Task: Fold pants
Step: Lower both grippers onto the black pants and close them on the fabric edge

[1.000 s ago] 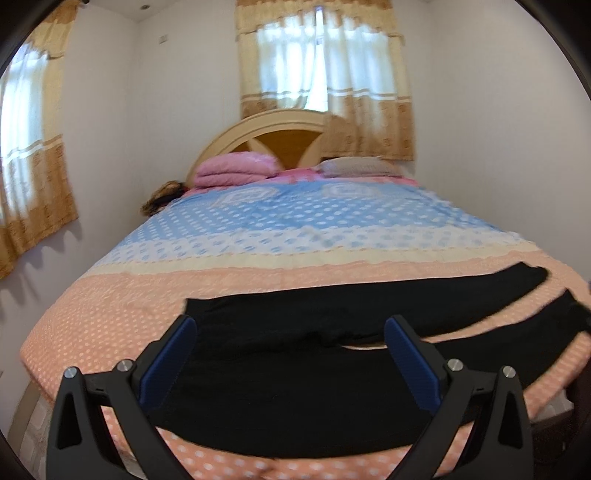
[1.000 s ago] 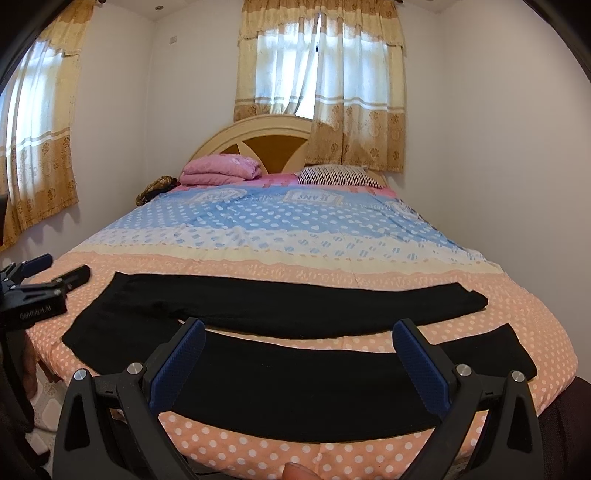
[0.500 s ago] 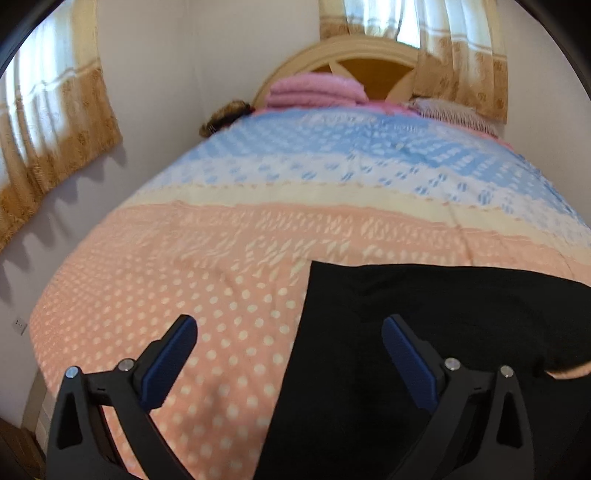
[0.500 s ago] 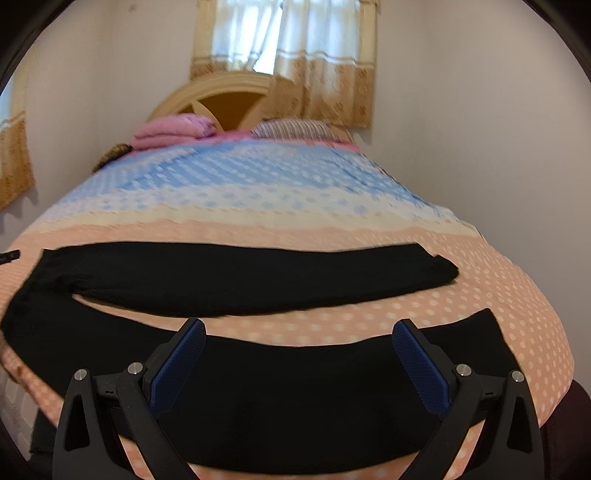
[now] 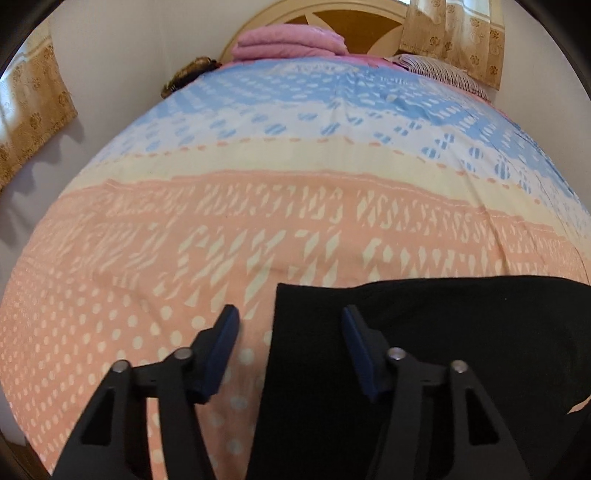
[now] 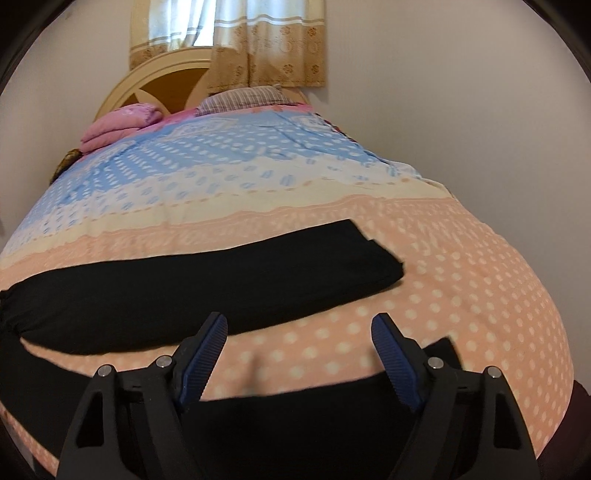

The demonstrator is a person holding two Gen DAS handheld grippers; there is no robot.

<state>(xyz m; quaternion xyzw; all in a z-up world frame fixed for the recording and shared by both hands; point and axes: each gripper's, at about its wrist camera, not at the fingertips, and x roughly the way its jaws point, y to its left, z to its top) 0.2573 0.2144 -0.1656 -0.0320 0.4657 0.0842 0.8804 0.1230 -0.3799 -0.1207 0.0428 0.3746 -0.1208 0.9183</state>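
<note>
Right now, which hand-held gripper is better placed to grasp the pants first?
Probably the left hand-held gripper: it is open, with the waist edge of the black pants between its fingers. The right hand-held gripper, also open, frames mostly the bedspread.

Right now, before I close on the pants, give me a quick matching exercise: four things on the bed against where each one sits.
Things:
1. pants waist corner
2. near pant leg
3. far pant leg
4. pink folded blanket

Places:
A. by the headboard
B. beyond the right gripper, past a strip of bedspread
C. under the right gripper's open fingers
D. between the left gripper's open fingers

Pairs: 1-D, 2-C, 3-B, 4-A
</note>
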